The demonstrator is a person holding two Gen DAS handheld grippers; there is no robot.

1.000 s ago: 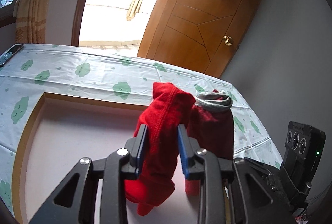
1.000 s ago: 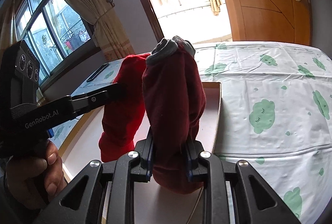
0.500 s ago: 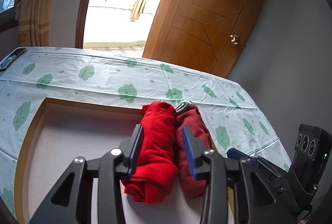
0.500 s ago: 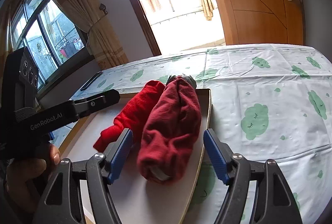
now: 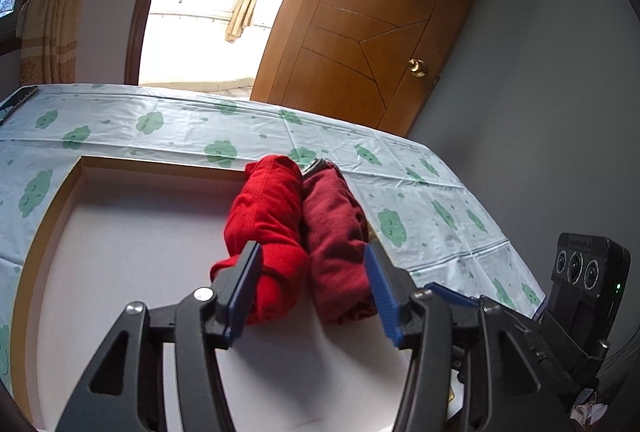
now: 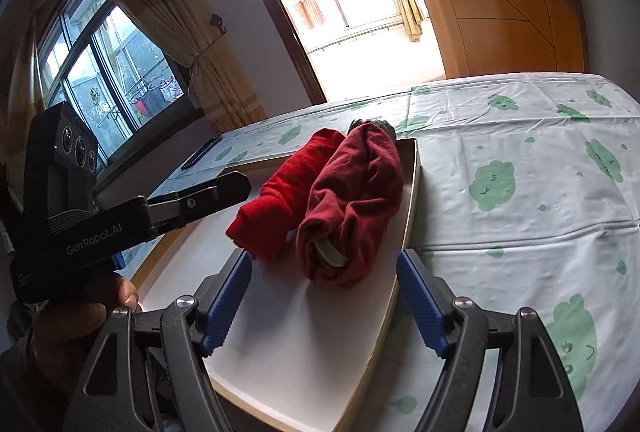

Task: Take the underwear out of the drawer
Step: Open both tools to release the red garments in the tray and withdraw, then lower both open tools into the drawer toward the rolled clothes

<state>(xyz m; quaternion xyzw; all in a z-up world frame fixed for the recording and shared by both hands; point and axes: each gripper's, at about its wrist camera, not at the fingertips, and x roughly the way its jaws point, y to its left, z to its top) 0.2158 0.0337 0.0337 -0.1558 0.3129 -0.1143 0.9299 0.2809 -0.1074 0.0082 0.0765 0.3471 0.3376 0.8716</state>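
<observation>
Two rolled pieces of underwear lie side by side and touching on a shallow white tray with a tan wooden rim (image 5: 52, 199): a bright red cloth roll (image 5: 266, 232) and, on its right in the left wrist view, a dark maroon cloth roll with a grey waistband (image 5: 334, 232). The tray rests on a counter covered by a pale cloth printed with green clouds (image 6: 520, 159). The maroon roll lies along the tray's right edge.

Left hand-held gripper (image 5: 314, 292) has just been opening; its blue-padded jaws stand spread, the near ends of both rolls between them. One pad sits just beside the red roll's end and the other beside the maroon roll's, though contact cannot be judged.

Right hand-held gripper (image 6: 324, 308) has just been opening too; its jaws stand wide apart, short of the maroon roll, with only the tray's bare floor between them. A person's hand (image 6: 72, 328) grips the left tool's handle at the lower left of the right wrist view.
</observation>
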